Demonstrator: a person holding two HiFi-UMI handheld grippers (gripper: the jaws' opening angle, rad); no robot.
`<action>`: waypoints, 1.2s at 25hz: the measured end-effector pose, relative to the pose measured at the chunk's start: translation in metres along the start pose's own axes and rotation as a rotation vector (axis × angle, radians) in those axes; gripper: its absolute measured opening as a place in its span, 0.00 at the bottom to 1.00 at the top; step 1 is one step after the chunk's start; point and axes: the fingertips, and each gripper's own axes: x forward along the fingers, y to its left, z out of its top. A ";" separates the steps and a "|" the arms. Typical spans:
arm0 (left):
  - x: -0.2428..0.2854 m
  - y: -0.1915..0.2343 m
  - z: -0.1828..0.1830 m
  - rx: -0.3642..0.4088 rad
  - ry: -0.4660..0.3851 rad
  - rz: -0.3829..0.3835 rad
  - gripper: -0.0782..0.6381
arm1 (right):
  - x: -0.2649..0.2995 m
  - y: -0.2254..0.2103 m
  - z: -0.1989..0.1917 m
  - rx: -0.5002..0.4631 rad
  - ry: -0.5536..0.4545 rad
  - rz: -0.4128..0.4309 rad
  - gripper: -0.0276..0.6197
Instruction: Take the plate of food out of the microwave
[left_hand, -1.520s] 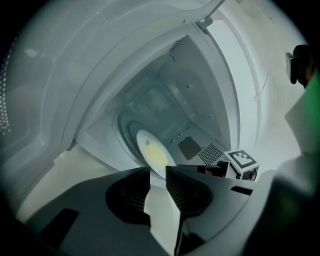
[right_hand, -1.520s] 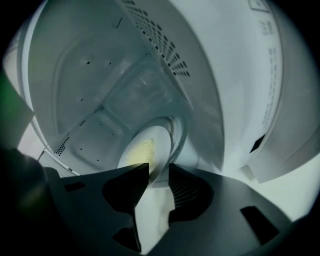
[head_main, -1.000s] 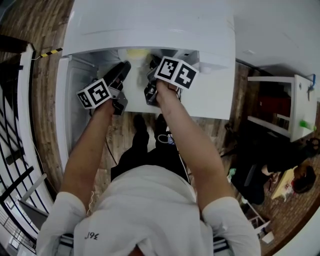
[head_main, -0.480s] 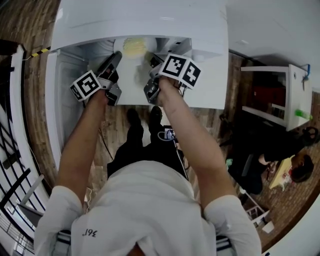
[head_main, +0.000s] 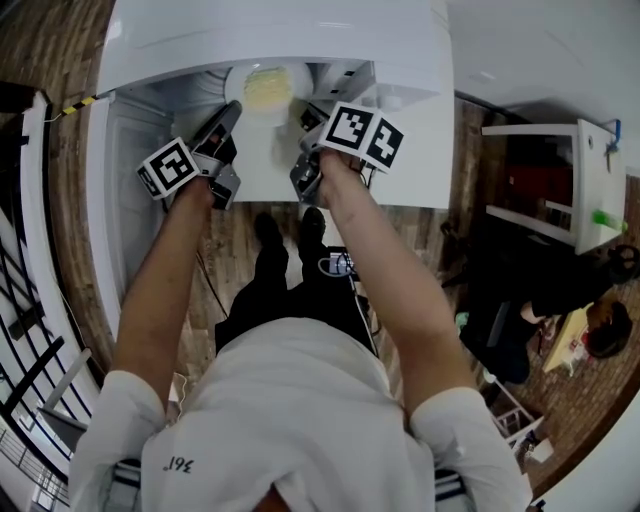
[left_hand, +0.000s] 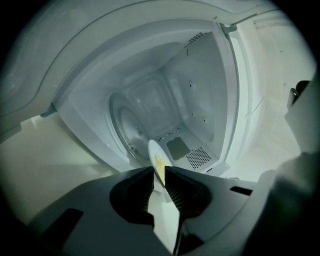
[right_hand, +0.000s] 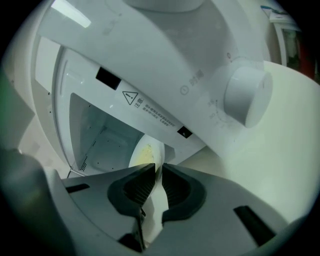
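Note:
A white plate (head_main: 262, 112) with yellow food (head_main: 266, 88) sits at the mouth of the white microwave (head_main: 270, 40), partly under its top edge. My left gripper (head_main: 232, 108) has just been closing on the plate's left rim. In the left gripper view the plate (left_hand: 156, 152) stands edge-on between the pads of that gripper (left_hand: 159, 172), in front of the lit cavity (left_hand: 150, 100). My right gripper (head_main: 305, 118) has closed slightly and holds the right rim. In the right gripper view the plate (right_hand: 145, 152) is pinched in that gripper (right_hand: 158, 170).
The microwave door (head_main: 110, 200) hangs open at the left. Its round knob (right_hand: 247, 95) is on the panel to the right of the opening. A white table (head_main: 560, 190) and a seated person (head_main: 600, 350) are far right, and a railing (head_main: 30, 250) runs along the left.
The left gripper has moved in to the plate's left rim and its jaws have closed on it. More of the plate and food now shows below the microwave's top edge.

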 end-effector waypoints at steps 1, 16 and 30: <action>-0.001 -0.001 0.000 0.003 0.000 0.002 0.21 | -0.001 0.001 -0.001 -0.002 -0.001 0.002 0.11; -0.017 -0.030 -0.025 0.011 0.025 0.029 0.20 | -0.037 0.000 -0.007 -0.017 -0.006 0.037 0.11; -0.034 -0.058 -0.042 0.012 0.042 0.020 0.18 | -0.068 -0.002 -0.020 0.003 -0.017 0.053 0.11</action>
